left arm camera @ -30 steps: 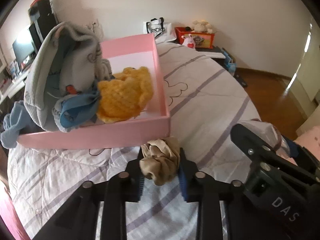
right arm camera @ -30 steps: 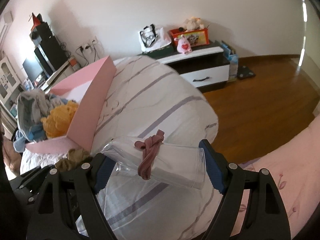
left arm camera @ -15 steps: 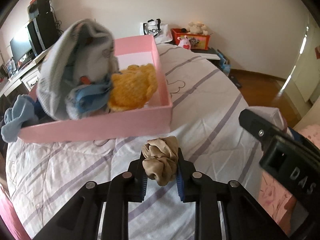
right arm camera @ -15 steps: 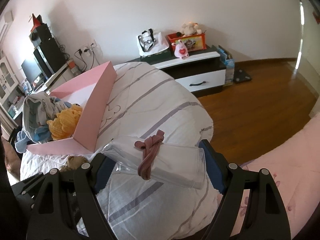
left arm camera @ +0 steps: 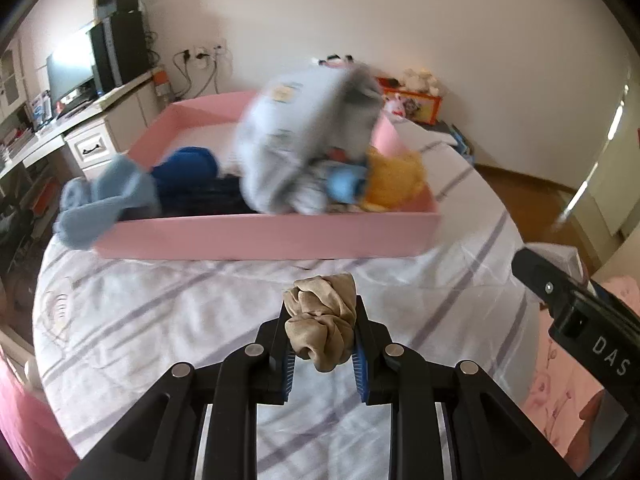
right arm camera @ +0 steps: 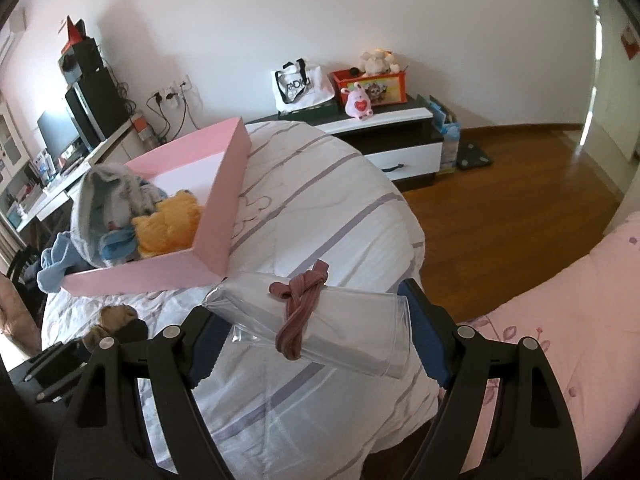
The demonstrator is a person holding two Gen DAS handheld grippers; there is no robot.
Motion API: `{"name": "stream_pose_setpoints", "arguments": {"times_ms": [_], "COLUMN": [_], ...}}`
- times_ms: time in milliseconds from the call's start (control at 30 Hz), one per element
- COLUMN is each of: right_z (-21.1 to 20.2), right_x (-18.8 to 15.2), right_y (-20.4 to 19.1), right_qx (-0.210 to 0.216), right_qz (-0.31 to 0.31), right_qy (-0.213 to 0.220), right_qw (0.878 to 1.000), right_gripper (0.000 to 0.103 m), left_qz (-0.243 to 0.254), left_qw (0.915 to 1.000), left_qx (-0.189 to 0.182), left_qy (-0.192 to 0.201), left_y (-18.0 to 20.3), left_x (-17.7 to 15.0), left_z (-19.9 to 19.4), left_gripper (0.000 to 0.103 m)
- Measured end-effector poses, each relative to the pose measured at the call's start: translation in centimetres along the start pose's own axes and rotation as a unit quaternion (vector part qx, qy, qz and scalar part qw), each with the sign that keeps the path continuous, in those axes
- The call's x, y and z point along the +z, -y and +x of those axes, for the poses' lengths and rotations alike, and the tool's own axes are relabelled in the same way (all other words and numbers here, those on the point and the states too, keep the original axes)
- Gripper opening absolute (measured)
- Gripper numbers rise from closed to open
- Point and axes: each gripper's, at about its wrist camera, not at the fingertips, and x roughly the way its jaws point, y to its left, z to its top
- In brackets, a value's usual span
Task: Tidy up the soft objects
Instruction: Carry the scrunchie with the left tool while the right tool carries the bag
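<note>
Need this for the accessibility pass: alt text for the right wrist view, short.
The right gripper holds a clear plastic cup sideways between its pads, a mauve hair tie looped around it, above a striped white duvet. To the left, a pink tray on the bed holds soft clothes and a yellow plush.

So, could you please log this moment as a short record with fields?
Setting: bed with striped quilt
Left gripper: shut on a beige scrunchie, held above the quilt
Right gripper: shut on a clear plastic cup lying sideways, a mauve hair tie looped around it
Pink box: on the quilt, holding a yellow plush and grey and blue clothes
</note>
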Motion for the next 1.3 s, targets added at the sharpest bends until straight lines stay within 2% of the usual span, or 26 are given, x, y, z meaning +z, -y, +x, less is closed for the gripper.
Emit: {"name": "stream_pose_setpoints", "arguments": {"times_ms": [433,700,1067,1167,1300], "right_z": [-1.4,-3.3,-8.1,-9.9,-12.5], "right_x": [-2.0,-2.8,-3.9,-4.1,-4.5], "right_y": [-8.2,-11.0,-13.6,-14.1,-14.5], "right_qx": [0.010,0.012,0.019,0.023,0.028], "right_qz": [-0.040,-0.045,-0.058,-0.060,-0.066], "right_qy": [-0.008,0.007,0.045,0.061,0.085], "right_qw": [0.999,0.999,0.997,0.996,0.994], "right_gripper": [0.078,0.078,0.078,0.078,0.078], "left_qz": [-0.018,-0.007,-0.015,-0.014,-0.019], "left_qw": [0.9988,0.9987,0.9947,0.9913,0.9890], "left_qx": [0.025,0.019,0.041,0.058,0.059], "left_qy": [0.038,0.047,0.093,0.117,0.135], "left_y": [-8.0,-9.4,-11.0,-10.9,-10.9], "left_x": [-2.0,-2.7,-4.9,-5.7,-6.7], "left_z": [-4.4,-6.8,-12.9,-15.1,-17.8], "left_gripper": [0.021,0.021,0.021,0.021,0.021]}}
